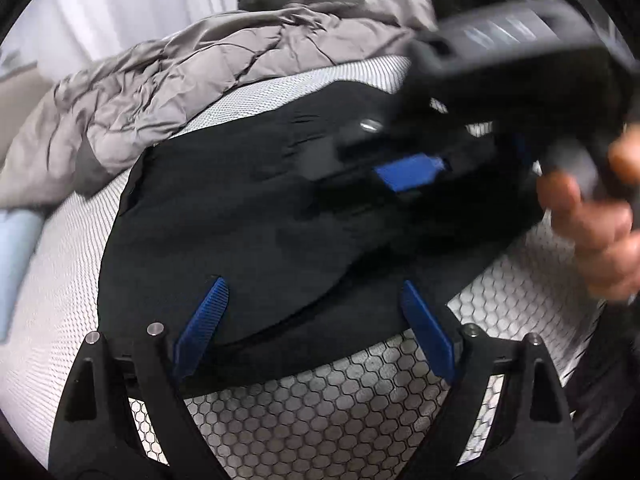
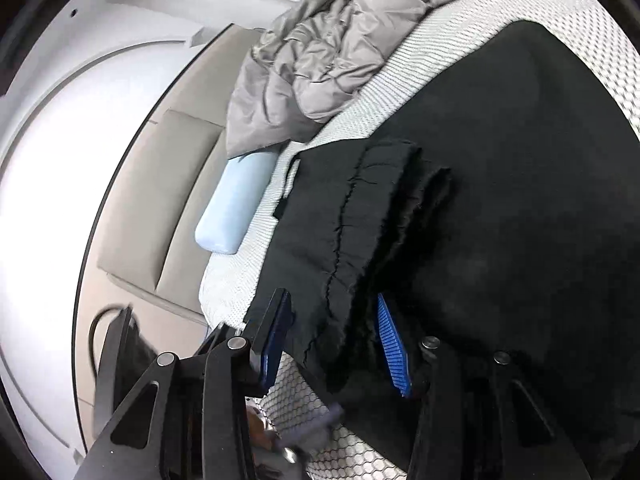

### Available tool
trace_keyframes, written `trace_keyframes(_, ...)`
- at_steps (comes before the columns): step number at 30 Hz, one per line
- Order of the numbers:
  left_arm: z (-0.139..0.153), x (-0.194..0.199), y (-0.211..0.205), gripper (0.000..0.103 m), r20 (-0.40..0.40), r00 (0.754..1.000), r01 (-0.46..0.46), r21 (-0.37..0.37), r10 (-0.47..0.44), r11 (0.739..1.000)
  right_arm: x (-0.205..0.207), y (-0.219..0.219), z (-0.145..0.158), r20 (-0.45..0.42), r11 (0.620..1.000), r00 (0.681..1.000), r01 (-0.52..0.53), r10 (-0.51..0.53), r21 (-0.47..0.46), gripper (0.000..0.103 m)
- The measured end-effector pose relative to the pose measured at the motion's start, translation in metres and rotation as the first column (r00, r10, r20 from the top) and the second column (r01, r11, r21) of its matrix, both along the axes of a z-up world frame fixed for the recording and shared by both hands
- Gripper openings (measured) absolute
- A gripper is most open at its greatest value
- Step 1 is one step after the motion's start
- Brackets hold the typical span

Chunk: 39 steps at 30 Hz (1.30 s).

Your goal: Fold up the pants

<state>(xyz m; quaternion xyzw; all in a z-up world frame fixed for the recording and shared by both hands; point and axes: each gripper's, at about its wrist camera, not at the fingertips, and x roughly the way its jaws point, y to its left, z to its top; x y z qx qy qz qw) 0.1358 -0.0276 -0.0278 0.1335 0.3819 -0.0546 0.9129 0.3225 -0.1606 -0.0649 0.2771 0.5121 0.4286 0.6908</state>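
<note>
Pants [image 1: 248, 216] black, part-folded on the mattress [image 1: 320, 412]. Left gripper [image 1: 314, 312] spread wide over their near edge, holding nothing. Right gripper [image 2: 334, 336] also spread, straddling a bunched hem, not pinching yet. Next, probably: close on it, fold across.

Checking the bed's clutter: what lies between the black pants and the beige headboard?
In the right wrist view, a light blue pillow lies on the white mattress between the black pants and the headboard.

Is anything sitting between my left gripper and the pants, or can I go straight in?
Nothing visible blocks it: the open left gripper is right at the black pants. The right gripper hovers farther along them; the grey duvet lies beyond.
</note>
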Motion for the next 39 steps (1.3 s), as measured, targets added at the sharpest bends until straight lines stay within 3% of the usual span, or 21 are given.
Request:
trace_keyframes(6, -0.012, 0.019, -0.015, 0.085, 0.043, 0.996, -0.084, 0.074, 0.081, 0.994, 0.002, -0.001, -0.003, -0.049, 0.999, 0.999, -0.003, 0.005, 0.044, 0.046)
trace_keyframes(7, -0.012, 0.022, -0.015, 0.075, 0.055, 0.994, -0.094, 0.074, 0.091, 0.993, 0.001, -0.001, 0.0, -0.046, 0.998, 0.999, -0.012, 0.014, 0.058, 0.046)
trace_keyframes(8, -0.012, 0.025, -0.016, 0.053, 0.063, 0.994, -0.098, 0.065, 0.094, 0.993, 0.0, -0.003, 0.002, -0.042, 0.998, 0.999, -0.017, 0.02, 0.064, 0.046)
trace_keyframes(9, -0.011, 0.026, -0.015, 0.042, 0.065, 0.993, -0.105, 0.049, 0.101, 0.993, -0.002, -0.004, 0.004, -0.039, 0.998, 0.999, -0.02, 0.023, 0.068, 0.046)
trace_keyframes(11, -0.004, 0.023, -0.007, 0.023, 0.081, 0.99, -0.112, -0.009, 0.113, 0.994, -0.006, -0.009, 0.009, -0.031, 0.997, 0.999, -0.026, 0.028, 0.077, 0.046)
trace_keyframes(13, 0.012, 0.012, 0.015, 0.017, 0.09, 0.987, -0.125, -0.117, 0.136, 0.985, -0.011, -0.018, 0.018, 0.002, 0.996, 1.0, -0.017, 0.017, 0.085, 0.046)
trace_keyframes(15, 0.031, -0.003, 0.054, 0.015, 0.112, 0.974, -0.164, -0.265, 0.199, 0.95, -0.016, -0.028, 0.026, 0.04, 0.997, 0.999, -0.009, 0.006, 0.075, 0.047)
trace_keyframes(17, 0.048, -0.024, 0.108, 0.015, 0.13, 0.944, -0.228, -0.412, 0.305, 0.882, -0.02, -0.038, 0.032, 0.077, 0.999, 0.997, 0.007, -0.011, 0.05, 0.047)
trace_keyframes(20, 0.057, -0.061, 0.207, 0.016, 0.091, 0.837, -0.388, -0.596, 0.539, 0.703, -0.027, -0.048, 0.038, 0.127, 0.999, 0.991, 0.042, -0.04, -0.009, 0.047)
trace_keyframes(21, 0.054, -0.069, 0.233, 0.016, 0.068, 0.788, -0.452, -0.612, 0.612, 0.649, -0.029, -0.047, 0.04, 0.152, 0.997, 0.987, 0.059, -0.051, -0.047, 0.047)
trace_keyframes(22, 0.047, -0.083, 0.268, 0.016, 0.036, 0.67, -0.579, -0.599, 0.741, 0.553, -0.03, -0.046, 0.041, 0.173, 0.994, 0.983, 0.072, -0.057, -0.083, 0.048)
trace_keyframes(24, 0.028, -0.094, 0.314, 0.021, -0.031, 0.534, -0.717, -0.547, 0.845, 0.433, -0.036, -0.041, 0.042, 0.231, 0.981, 0.972, 0.09, -0.049, -0.171, 0.048)
trace_keyframes(25, 0.014, -0.102, 0.338, 0.021, -0.098, 0.492, -0.761, -0.531, 0.865, 0.373, -0.041, -0.029, 0.044, 0.27, 0.97, 0.962, 0.094, -0.031, -0.226, 0.048)
trace_keyframes(27, -0.002, -0.117, 0.361, 0.021, -0.167, 0.445, -0.791, -0.534, 0.88, 0.299, -0.048, -0.009, 0.043, 0.324, 0.951, 0.946, 0.095, 0.006, -0.294, 0.048)
trace_keyframes(28, -0.004, -0.124, 0.364, 0.022, -0.171, 0.446, -0.784, -0.548, 0.878, 0.291, -0.057, 0.011, 0.045, 0.374, 0.93, 0.926, 0.091, 0.053, -0.356, 0.048)
trace_keyframes(29, -0.003, -0.127, 0.362, 0.027, -0.164, 0.462, -0.773, -0.557, 0.872, 0.305, -0.065, 0.027, 0.044, 0.405, 0.918, 0.909, 0.076, 0.097, -0.39, 0.048)
trace_keyframes(30, 0.0, -0.129, 0.358, 0.031, -0.146, 0.486, -0.758, -0.562, 0.862, 0.332, -0.074, 0.043, 0.042, 0.431, 0.905, 0.89, 0.053, 0.15, -0.422, 0.049)
trace_keyframes(32, 0.005, -0.128, 0.346, 0.049, -0.107, 0.521, -0.735, -0.562, 0.847, 0.381, -0.087, 0.077, 0.038, 0.458, 0.887, 0.859, 0.011, 0.228, -0.461, 0.051)
trace_keyframes(33, 0.006, -0.126, 0.337, 0.052, -0.092, 0.543, -0.719, -0.565, 0.835, 0.405, -0.092, 0.096, 0.035, 0.466, 0.877, 0.843, -0.014, 0.268, -0.48, 0.054)
trace_keyframes(37, 0.007, -0.105, 0.306, 0.053, -0.087, 0.645, -0.664, -0.555, 0.76, 0.5, -0.107, 0.165, 0.016, 0.476, 0.827, 0.788, -0.073, 0.39, -0.557, 0.054)
trace_keyframes(39, 0.012, -0.091, 0.302, 0.054, -0.082, 0.672, -0.651, -0.538, 0.736, 0.535, -0.107, 0.18, 0.011, 0.485, 0.814, 0.782, -0.047, 0.391, -0.579, 0.056)
